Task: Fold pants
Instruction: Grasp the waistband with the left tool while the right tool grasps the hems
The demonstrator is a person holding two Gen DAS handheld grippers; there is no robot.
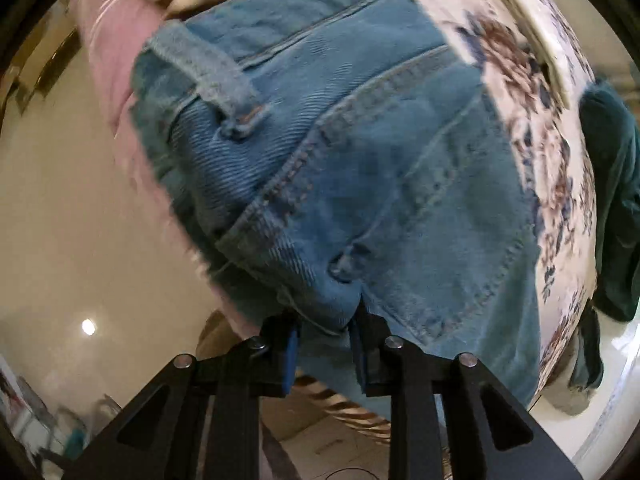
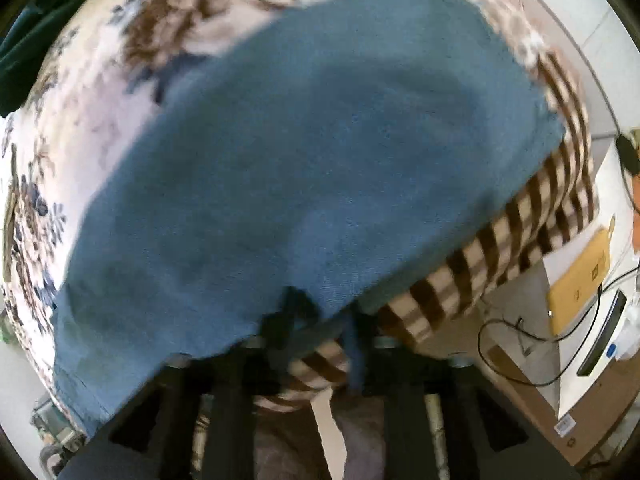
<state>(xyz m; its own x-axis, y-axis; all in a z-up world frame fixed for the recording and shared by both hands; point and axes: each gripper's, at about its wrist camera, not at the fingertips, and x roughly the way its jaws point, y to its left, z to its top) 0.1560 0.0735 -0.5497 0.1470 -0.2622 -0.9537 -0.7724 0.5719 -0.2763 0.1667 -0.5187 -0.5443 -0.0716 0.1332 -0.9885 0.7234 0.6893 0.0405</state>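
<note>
A floral bedspread (image 2: 100, 92) covers the bed, blue jeans (image 2: 320, 152) spread across it, a brown checked blanket (image 2: 532, 208) at its right edge.

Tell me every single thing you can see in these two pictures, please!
blue denim jeans: one, blue, spread over the bed, an edge pinched in both grippers
white floral bedsheet: one, white with brown and navy flowers, under the jeans
brown-and-cream checked blanket: one, under the sheet along the bed's edge
dark green cloth: one, beside the bed at the left view's right edge
flat yellow packet: one, on a white surface beside the bed
black cable: one, looping near the packet
left gripper: black with blue pads, fingers closed on the jeans
right gripper: black, blurred, fingers closed on the jeans' edge
</note>
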